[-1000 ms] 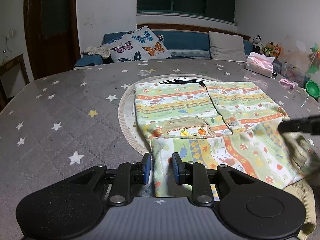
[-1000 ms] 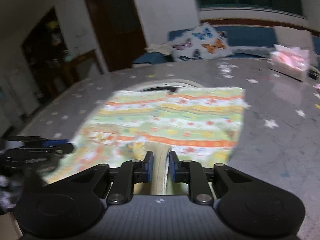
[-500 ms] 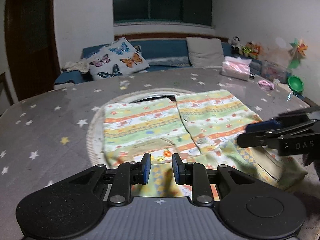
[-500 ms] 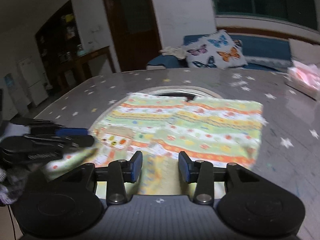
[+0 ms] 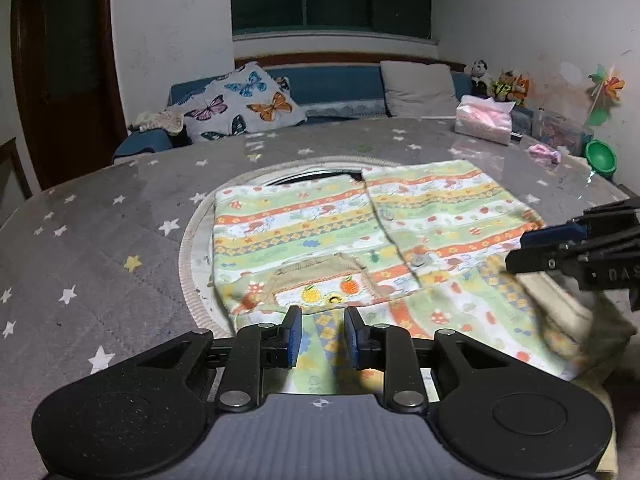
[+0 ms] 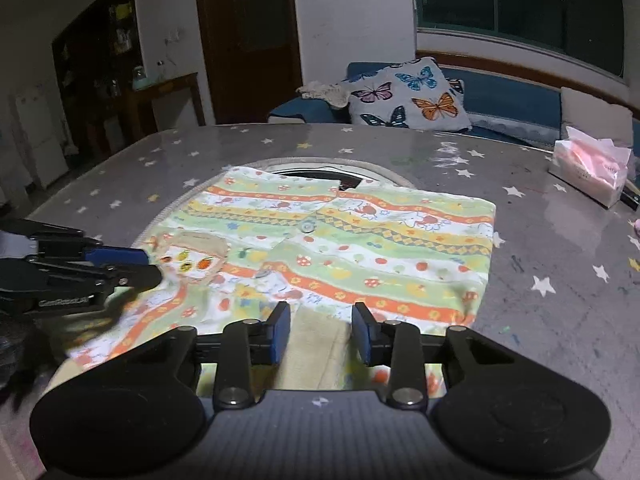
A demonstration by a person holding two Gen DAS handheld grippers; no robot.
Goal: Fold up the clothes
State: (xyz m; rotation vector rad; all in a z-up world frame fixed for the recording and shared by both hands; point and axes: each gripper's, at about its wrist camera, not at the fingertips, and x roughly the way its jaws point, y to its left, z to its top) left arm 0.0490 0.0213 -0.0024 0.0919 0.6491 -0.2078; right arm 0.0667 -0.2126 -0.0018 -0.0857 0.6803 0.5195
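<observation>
Garment [image 5: 360,240], a striped child's top, lies spread on the tabletop [image 5: 100,260] with its near hem folded up; left hand-held gripper [image 5: 320,334] narrowly straddles that hem, right hand-held gripper [image 6: 322,330] closing over cloth unpinched, so both should clamp evenly before folding.

The bench [image 5: 100,264] wore a grey star-printed cloth under a glossy clear film that threw back the lamp, and in the middle of it lay a striped shirt [image 5: 320,236] of soft, matt, faintly nubby cotton with small shiny buttons. At the shirt's near edge the left gripper [image 5: 320,338] and the right gripper [image 6: 320,332] were matt black plastic with bare metal pivot screws and blue rubbery pads. Beyond the shirt, a tissue pack [image 6: 588,170] in crinkled glossy film sat on the bench, and a matt cloth butterfly cushion [image 5: 244,106] lay behind it.
</observation>
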